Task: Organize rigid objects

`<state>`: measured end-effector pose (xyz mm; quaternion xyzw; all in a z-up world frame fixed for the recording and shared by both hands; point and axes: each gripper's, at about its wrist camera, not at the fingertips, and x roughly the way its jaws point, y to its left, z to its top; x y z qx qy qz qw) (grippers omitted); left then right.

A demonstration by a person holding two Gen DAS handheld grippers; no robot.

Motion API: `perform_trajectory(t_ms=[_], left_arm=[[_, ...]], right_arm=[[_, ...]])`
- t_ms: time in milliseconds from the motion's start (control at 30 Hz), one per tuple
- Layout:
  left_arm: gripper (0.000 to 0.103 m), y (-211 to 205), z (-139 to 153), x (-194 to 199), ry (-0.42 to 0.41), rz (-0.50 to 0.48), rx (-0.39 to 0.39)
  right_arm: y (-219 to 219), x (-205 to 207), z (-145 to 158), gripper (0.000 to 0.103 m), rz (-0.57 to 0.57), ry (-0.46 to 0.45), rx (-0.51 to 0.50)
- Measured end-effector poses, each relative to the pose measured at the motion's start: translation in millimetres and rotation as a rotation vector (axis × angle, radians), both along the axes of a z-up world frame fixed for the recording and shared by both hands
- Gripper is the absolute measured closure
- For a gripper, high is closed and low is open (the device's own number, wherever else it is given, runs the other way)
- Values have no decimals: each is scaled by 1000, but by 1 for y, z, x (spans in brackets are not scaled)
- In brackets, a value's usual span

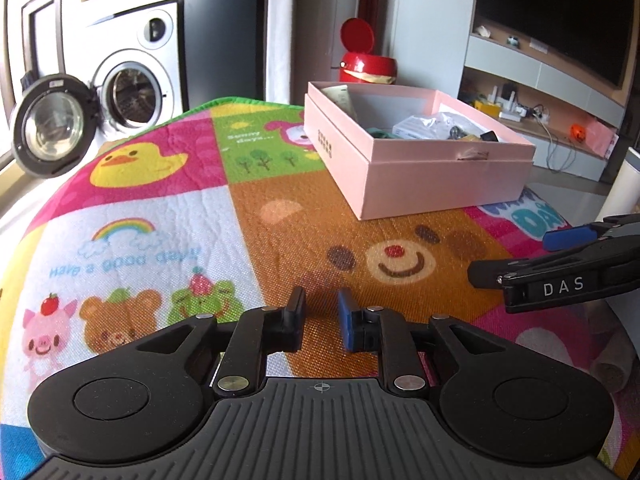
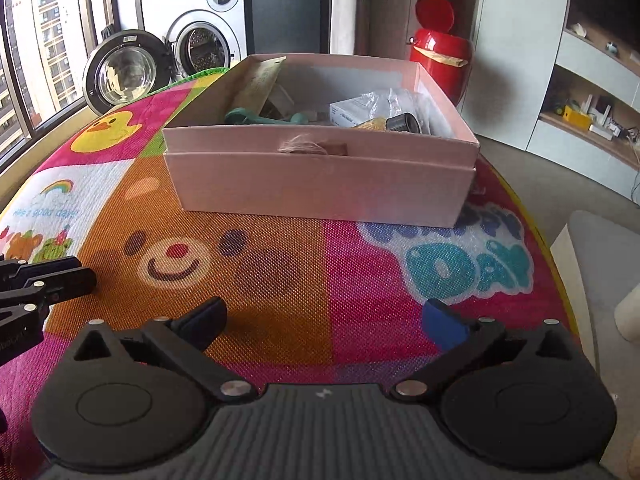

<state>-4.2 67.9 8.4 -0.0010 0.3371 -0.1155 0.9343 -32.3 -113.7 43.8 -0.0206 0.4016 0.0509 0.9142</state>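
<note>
A living room with an open-doored front-loading washing machine (image 2: pixel 204 40) by the window holds a surface covered by a bright quilted play mat printed with cartoon animals (image 1: pixel 168 216).

The left gripper (image 1: pixel 321 312) hangs over the mat's brown bear-face panel, its black and blue pads a narrow gap apart with nothing between them: released, gripping nothing. The right gripper (image 2: pixel 324 316) hovers above the seam between the brown and pink panels, jaws spread wide and empty. In the left wrist view the right gripper's side bears white letters reading "DAS".

Outward on the mat, writing reads "Have a good day!" under a rainbow (image 1: pixel 122 230), "Sunny days..." on a green square, and large teal "DAY" lettering (image 2: pixel 468 268) near the right edge. A yellow duck (image 1: pixel 136 164) sits toward the far left corner.

The open pale pink rectangular cardboard box (image 2: pixel 320 184) stands toward the far edge of the mat, right of centre, apart from both grippers. A frayed twine loop pokes through its near wall, and small dark characters, too small to read, run down one side. Inside lie a teal dumbbell-like object (image 2: pixel 272 116), a clear plastic bag over a white packet (image 2: pixel 372 108), a black cylindrical part (image 2: pixel 404 123) and a tall card leaning on the left wall.

Behind the box stands a red round bin with its lid flipped up (image 2: pixel 440 56).
</note>
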Motion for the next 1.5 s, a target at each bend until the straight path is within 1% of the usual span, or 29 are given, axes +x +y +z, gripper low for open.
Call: perform_trajectory(t_ms=[33, 67, 100, 133, 200, 333, 400, 467, 533, 567, 667, 833, 967, 1100, 1500], left_arm=[[59, -3, -1, 0, -1, -19, -35], [51, -6, -1, 0, -3, -39, -48], [41, -11, -1, -1, -8, -57, -43], [36, -18, -1, -2, -14, -67, -20], [34, -25, -2, -3, -23, -56, 1], [35, -23, -4, -5, -43, 41, -74], [37, -26, -4, -6, -51, 67, -64], [42, -28, -4, -6, -56, 97, -40], [56, -30, -3, -7, -62, 136, -9], [57, -30, -3, -7, -61, 143, -3], [57, -29, -4, -5, -60, 143, 7], [56, -39, -5, -6, -67, 133, 67], [54, -39, -5, -5, -64, 141, 55], [53, -42, -6, -5, -67, 141, 76], [53, -41, -5, -5, -67, 140, 75]], right_arm=[[-1, -1, 0, 0, 5, -6, 1], [-3, 0, 0, 0, 8, -12, 3], [-4, 0, -1, 0, 11, -16, 7], [-5, 0, 0, 0, 15, -19, 9], [-5, 0, 0, 0, 24, -23, 7], [-7, -3, -2, 0, 28, -55, 15], [-9, -6, -4, 0, 27, -84, 24], [-9, -8, -5, 0, 18, -93, 29], [-8, -9, -5, 0, 5, -102, 19], [-8, -10, -6, 0, 3, -108, 17], [-9, -10, -7, 0, 3, -115, 23], [-8, -10, -8, 0, 1, -115, 23], [-9, -10, -8, 0, 1, -115, 24], [-7, -9, -8, 0, 1, -115, 20], [-8, -10, -9, 0, 1, -116, 22]])
